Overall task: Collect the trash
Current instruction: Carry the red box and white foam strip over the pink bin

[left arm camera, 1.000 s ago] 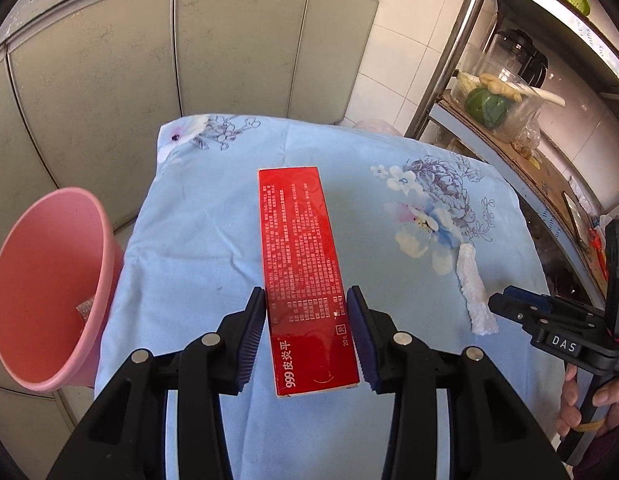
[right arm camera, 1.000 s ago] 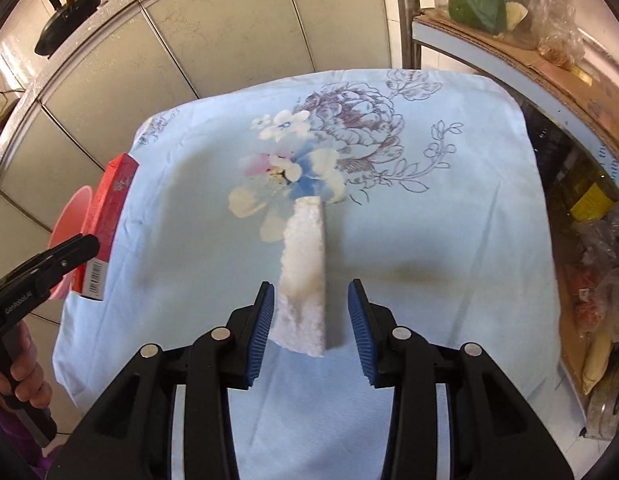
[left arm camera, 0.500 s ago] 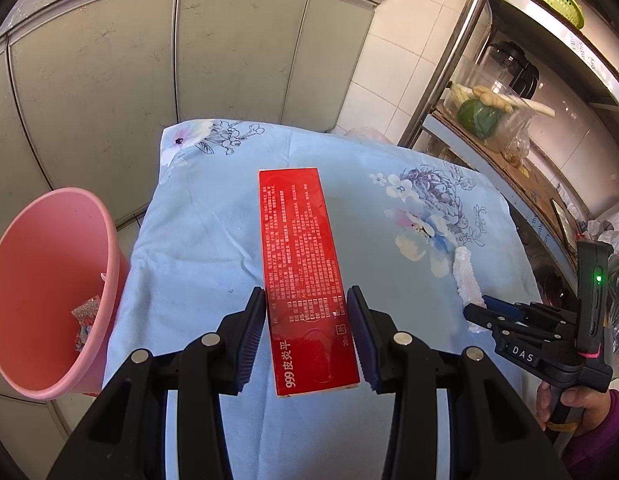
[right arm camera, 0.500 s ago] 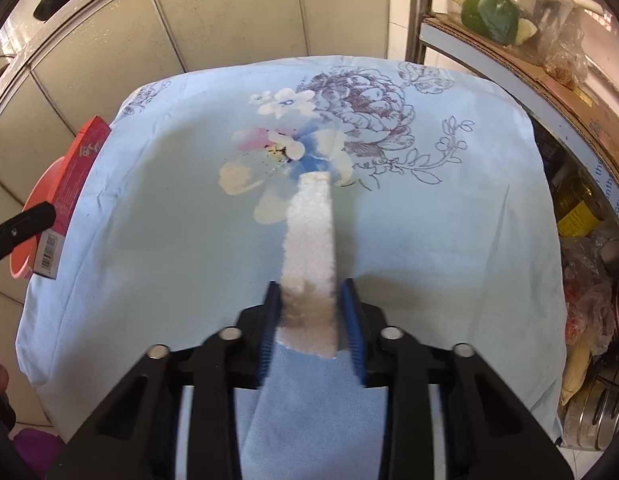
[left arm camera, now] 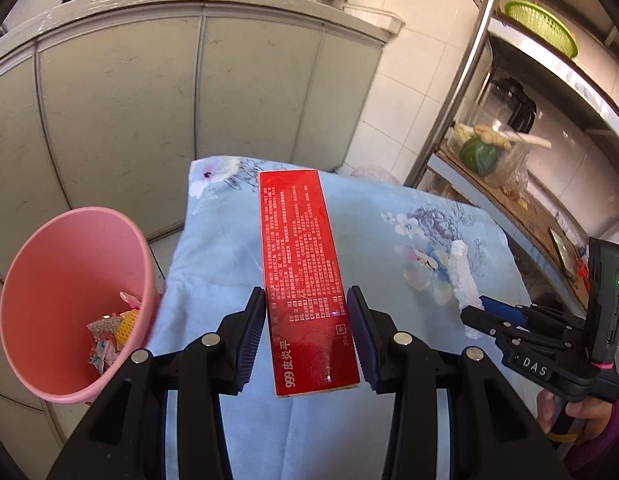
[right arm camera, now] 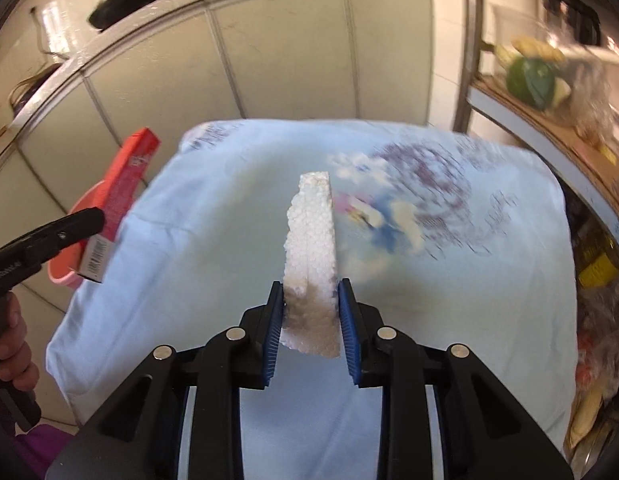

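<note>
Left gripper [left arm camera: 306,334] clamped on long red cardboard box [left arm camera: 303,276], lifted above blue floral cloth [left arm camera: 221,248]. Right gripper [right arm camera: 309,322] clamped on white foam strip [right arm camera: 311,248]. Pink plastic bin [left arm camera: 65,300] left of left tongs. Advice: swing box fully over rim before release; keep grip firm.

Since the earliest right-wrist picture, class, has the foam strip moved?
Yes. The foam strip has lifted off the flowered cloth it lay on; the right tool has shut on it.
</note>
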Demonstrator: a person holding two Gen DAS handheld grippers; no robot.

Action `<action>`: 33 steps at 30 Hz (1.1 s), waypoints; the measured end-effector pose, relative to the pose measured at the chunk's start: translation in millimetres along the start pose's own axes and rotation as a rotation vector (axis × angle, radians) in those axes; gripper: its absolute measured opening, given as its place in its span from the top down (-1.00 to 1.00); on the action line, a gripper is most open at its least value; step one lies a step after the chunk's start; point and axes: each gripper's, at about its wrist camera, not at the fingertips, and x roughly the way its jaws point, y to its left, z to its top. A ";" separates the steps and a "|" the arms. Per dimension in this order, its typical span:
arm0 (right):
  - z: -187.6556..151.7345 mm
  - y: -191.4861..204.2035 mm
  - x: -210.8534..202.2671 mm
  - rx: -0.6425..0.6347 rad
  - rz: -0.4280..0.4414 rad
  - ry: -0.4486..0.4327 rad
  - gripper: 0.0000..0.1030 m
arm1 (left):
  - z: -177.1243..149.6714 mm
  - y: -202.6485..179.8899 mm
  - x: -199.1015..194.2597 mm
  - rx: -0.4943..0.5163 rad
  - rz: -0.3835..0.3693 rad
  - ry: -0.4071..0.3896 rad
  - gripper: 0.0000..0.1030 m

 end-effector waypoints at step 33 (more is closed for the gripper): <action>94.6 260.5 70.3 -0.336 0.401 -0.010 0.46 | -3.9 165.0 -72.3 -0.263 0.410 -0.175 0.19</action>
